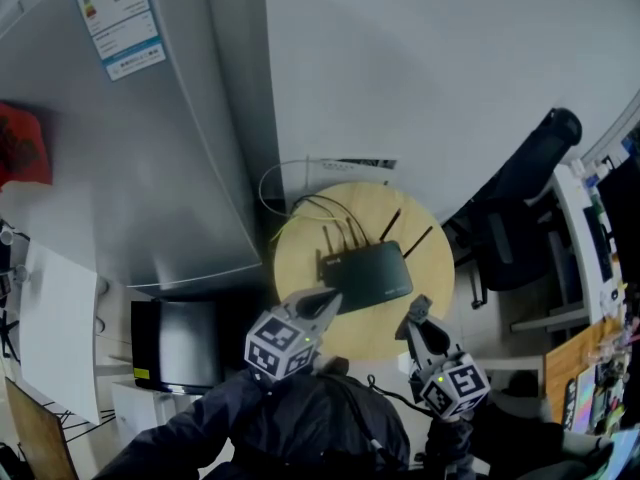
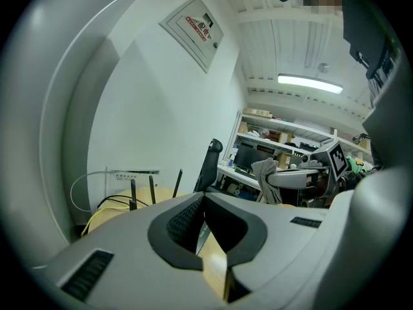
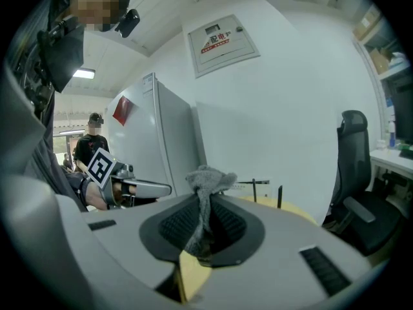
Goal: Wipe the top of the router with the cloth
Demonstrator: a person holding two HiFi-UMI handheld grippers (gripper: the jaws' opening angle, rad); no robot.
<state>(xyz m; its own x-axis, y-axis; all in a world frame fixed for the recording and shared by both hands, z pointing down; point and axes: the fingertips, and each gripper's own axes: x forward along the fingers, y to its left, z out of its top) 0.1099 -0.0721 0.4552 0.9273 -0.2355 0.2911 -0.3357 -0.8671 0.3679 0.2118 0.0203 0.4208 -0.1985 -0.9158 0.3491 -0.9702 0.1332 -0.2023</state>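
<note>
A black router (image 1: 372,274) with several antennas lies on a round wooden table (image 1: 300,250). Its antennas (image 2: 133,194) rise beyond the left jaws in the left gripper view. My left gripper (image 1: 328,302) hovers at the router's near left corner, shut with nothing between its jaws. My right gripper (image 1: 420,310) hangs over the table's near right edge, just right of the router. It is shut on a small grey cloth (image 3: 208,181), whose bunched end sticks up past the jaws. The cloth (image 2: 265,174) also shows in the left gripper view.
A tall grey fridge (image 1: 130,138) stands left of the table, a white wall behind it. Cables (image 1: 285,203) trail off the table's far side. A black office chair (image 1: 520,198) and a cluttered desk (image 1: 590,268) stand to the right. A person (image 3: 90,144) stands far off.
</note>
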